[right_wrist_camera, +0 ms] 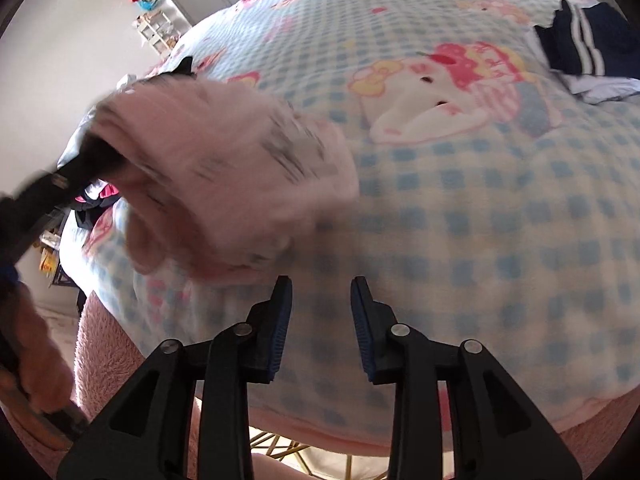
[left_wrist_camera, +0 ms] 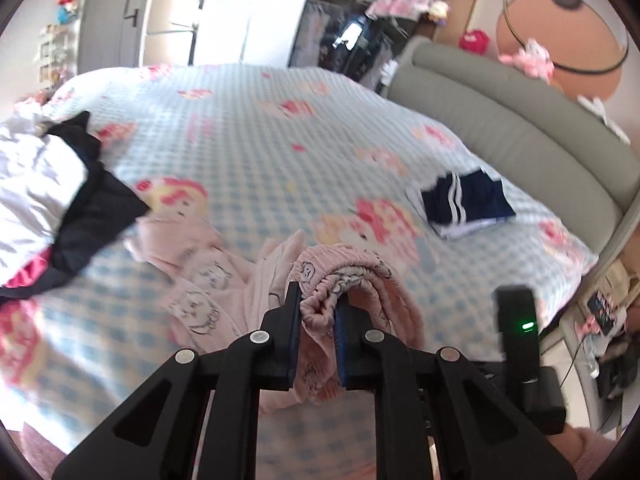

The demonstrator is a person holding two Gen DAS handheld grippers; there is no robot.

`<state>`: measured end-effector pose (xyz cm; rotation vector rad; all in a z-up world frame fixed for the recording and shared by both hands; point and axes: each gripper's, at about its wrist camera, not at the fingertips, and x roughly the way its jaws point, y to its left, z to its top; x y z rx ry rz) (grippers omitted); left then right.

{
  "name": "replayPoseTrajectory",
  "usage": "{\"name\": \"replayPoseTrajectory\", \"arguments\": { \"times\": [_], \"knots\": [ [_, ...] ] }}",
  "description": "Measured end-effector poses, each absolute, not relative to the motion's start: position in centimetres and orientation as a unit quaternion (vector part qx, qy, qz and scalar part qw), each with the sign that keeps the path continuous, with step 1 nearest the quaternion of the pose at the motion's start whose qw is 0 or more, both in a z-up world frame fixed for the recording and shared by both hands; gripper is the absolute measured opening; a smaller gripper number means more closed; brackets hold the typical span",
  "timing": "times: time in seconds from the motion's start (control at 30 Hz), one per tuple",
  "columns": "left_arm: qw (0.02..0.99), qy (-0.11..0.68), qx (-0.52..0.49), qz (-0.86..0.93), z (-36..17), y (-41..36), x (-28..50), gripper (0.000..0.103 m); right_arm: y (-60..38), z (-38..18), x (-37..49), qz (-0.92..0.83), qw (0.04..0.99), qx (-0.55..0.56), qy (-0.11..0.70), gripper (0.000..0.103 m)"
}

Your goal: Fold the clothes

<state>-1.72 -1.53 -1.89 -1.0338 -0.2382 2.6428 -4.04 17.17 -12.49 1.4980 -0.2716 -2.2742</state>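
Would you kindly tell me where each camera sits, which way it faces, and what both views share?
Left wrist: sits on the left hand-held gripper, facing across the bed toward the headboard; its fingers clamp the pink garment.
Right wrist: sits on the right hand-held gripper, open, low over the bed edge; the left hand-held gripper shows at left.
Shared: pink garment, navy shorts, bed.

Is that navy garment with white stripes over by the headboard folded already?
Folded. The navy garment with white stripes lies as a compact flat rectangle atop a white piece, on the blue checked blanket.
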Motion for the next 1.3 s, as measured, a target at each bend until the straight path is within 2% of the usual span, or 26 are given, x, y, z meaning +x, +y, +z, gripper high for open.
{"name": "replayPoseTrajectory", "arguments": {
  "times": [0.07, 0.2, 0.3, 0.43, 0.63, 0.7, 0.8, 0.83, 0.93, 1.03, 1.13, 1.3],
  "knots": [
    [0.138, -0.087, -0.356, 0.920, -1.5, -2.8, -1.3, 0.015, 16.2, -12.2, -4.3, -0.809, 0.219, 0.535, -0.108, 0.039],
    [0.128, -0.092, -0.363, 0.918, -1.9, -4.6, -0.9, 0.015, 14.3, -9.7, -3.7, -0.819, 0.268, 0.492, -0.121, 0.052],
    [0.134, -0.111, -0.376, 0.910, -3.1, -5.5, -0.6, 0.015, 13.4, -8.3, -3.3, -0.835, 0.273, 0.467, -0.105, 0.052],
    [0.132, -0.101, -0.385, 0.908, -4.4, -4.9, -0.3, 0.015, 13.9, -7.6, -3.9, -0.839, 0.253, 0.468, -0.115, 0.052],
    [0.179, -0.092, -0.408, 0.891, -5.4, -2.8, -0.1, 0.018, 16.6, -7.0, -4.1, -0.852, 0.218, 0.463, -0.109, 0.052],
    [0.196, -0.075, -0.413, 0.886, -5.5, -1.6, 0.3, 0.027, 17.6, -7.5, -4.1, -0.839, 0.232, 0.472, -0.140, 0.052],
    [0.214, -0.054, -0.410, 0.885, -4.9, -0.6, 0.8, 0.040, 18.4, -8.0, -3.9, -0.842, 0.217, 0.471, -0.146, 0.052],
    [0.215, -0.055, -0.406, 0.887, -4.5, -0.7, 1.0, 0.041, 18.5, -8.1, -3.9, -0.844, 0.211, 0.471, -0.144, 0.052],
    [0.214, -0.063, -0.389, 0.894, -2.7, -1.1, 1.0, 0.043, 19.1, -8.1, -3.9, -0.849, 0.199, 0.467, -0.149, 0.052],
    [0.210, -0.010, -0.387, 0.898, -2.2, 0.5, 0.1, 0.044, 19.5, -7.8, -4.1, -0.855, 0.199, 0.457, -0.145, 0.052],
    [0.235, 0.023, -0.416, 0.878, -3.2, 3.0, -1.0, 0.044, 19.4, -7.4, -4.5, -0.858, 0.205, 0.451, -0.138, 0.052],
    [0.209, 0.002, -0.466, 0.860, -6.6, 4.2, -1.0, 0.044, 20.5, -6.3, -5.3, -0.863, 0.203, 0.437, -0.150, 0.052]
  ]
}}
